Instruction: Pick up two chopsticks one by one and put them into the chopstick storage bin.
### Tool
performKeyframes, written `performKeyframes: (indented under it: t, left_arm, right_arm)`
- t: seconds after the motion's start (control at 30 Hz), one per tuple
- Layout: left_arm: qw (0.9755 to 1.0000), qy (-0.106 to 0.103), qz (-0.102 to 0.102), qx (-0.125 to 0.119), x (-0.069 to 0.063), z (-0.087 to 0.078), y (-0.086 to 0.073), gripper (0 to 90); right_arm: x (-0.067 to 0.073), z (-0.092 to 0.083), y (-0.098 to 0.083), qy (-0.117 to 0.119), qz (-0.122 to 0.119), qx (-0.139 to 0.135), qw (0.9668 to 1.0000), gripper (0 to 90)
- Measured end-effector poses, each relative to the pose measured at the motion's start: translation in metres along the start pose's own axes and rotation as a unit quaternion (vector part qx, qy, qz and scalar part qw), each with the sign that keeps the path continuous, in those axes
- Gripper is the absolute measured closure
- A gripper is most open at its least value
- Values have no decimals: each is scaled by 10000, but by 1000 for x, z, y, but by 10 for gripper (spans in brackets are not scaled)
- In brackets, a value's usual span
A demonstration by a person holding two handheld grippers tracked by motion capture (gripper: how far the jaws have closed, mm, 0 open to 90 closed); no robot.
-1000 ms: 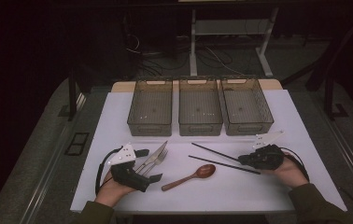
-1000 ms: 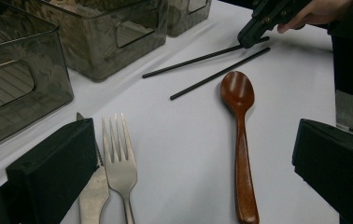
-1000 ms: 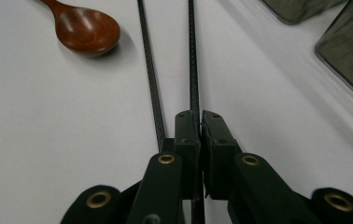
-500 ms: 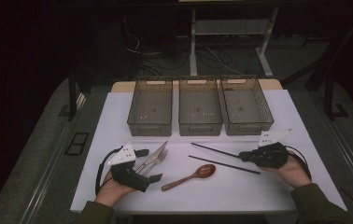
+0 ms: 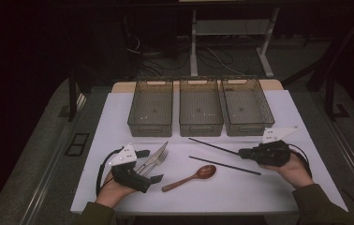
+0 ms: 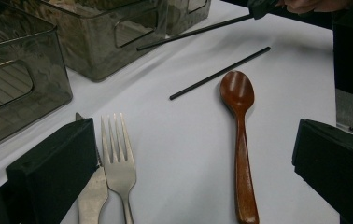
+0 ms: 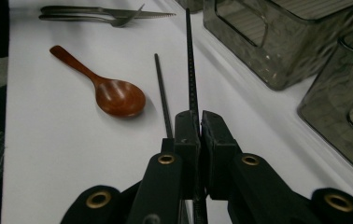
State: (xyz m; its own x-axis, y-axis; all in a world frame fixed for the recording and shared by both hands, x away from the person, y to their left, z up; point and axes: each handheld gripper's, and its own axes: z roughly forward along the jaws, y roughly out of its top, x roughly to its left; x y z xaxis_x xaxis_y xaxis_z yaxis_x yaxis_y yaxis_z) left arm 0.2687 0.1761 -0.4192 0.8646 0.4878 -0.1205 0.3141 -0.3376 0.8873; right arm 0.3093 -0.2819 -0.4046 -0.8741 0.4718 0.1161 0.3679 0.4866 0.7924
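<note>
Black chopstick (image 7: 191,65) is clamped tight in your right gripper (image 5: 245,152), jaws pinched down on one end while the rest sticks out toward the middle bin (image 5: 200,106), its far tip close by the bin's front wall. Its twin, the second chopstick (image 5: 224,165), lies flat on the white surface (image 5: 278,187) just beside it, with the wooden spoon (image 5: 191,177) next to that. Your left gripper (image 5: 146,165) rests by the fork (image 6: 118,161) and knife (image 6: 90,196), jaws spread wide with nothing between the pads.
</note>
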Motion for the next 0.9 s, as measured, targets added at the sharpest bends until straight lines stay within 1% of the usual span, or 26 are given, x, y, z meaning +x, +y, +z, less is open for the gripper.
performKeyframes:
  t: [0.23,0.43,0.57,0.8,0.9]
  left_arm:
    - [10000,-4,-13,-14,0,0,0,0]
    - [10000,-6,17,-15,1,0,0,0]
    - [10000,-6,-24,-23,0,1,0,0]
    - [10000,-1,-6,-9,1,1,0,0]
    - [10000,4,-16,-22,2,1,0,0]
  right_arm:
    - [1,-1,9,29,101,-115,9999,848]
    - [3,-2,20,62,70,-309,9995,848]
    - [2,1,27,66,23,-346,9994,848]
    - [1,10,43,-11,46,-412,9991,847]
    - [0,14,50,-91,66,-367,9993,847]
